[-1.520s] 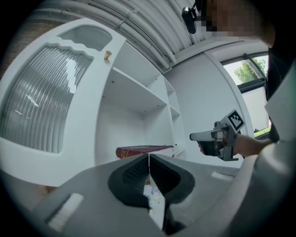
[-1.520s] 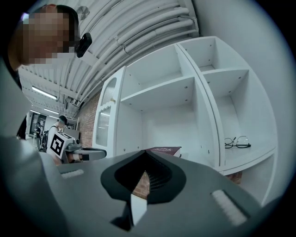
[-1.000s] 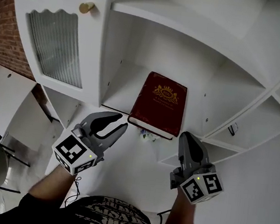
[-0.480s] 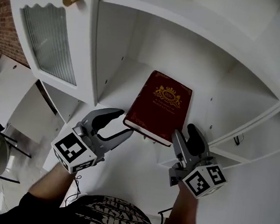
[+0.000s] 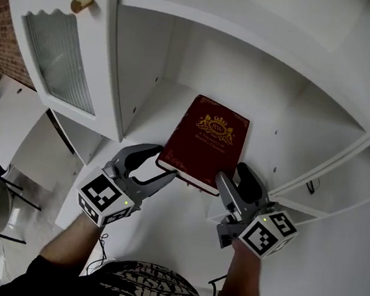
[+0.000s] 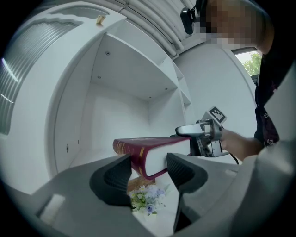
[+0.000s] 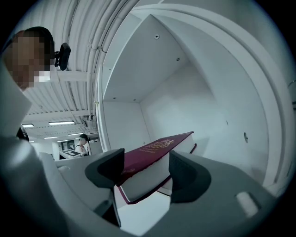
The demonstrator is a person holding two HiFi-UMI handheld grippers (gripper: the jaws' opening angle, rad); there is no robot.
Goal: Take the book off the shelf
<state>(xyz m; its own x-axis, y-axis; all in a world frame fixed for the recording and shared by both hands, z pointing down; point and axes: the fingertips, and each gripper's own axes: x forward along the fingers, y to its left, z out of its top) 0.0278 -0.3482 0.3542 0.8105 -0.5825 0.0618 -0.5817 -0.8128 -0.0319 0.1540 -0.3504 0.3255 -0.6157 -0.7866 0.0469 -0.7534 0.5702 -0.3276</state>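
Note:
A dark red hardback book (image 5: 202, 143) with gold print lies flat on the white shelf (image 5: 151, 109), its near end over the shelf's front edge. My left gripper (image 5: 158, 163) is open, and the book's near left corner (image 6: 152, 152) sits between its jaws. My right gripper (image 5: 232, 175) is open too, its jaws on either side of the book's near right corner (image 7: 148, 162). The left gripper view shows the right gripper (image 6: 203, 134) at the book's far side. Neither pair of jaws presses on the cover.
A small bunch of flowers (image 6: 145, 203) lies below the book's overhang. A cabinet door with ribbed glass and a brass knob (image 5: 81, 4) stands open at the left. Another shelf board (image 5: 221, 14) runs above. Narrow side compartments (image 5: 314, 187) lie to the right.
Both grippers have moved forward from below the shelf edge up to the book, so that its two near corners now sit between their open jaws.

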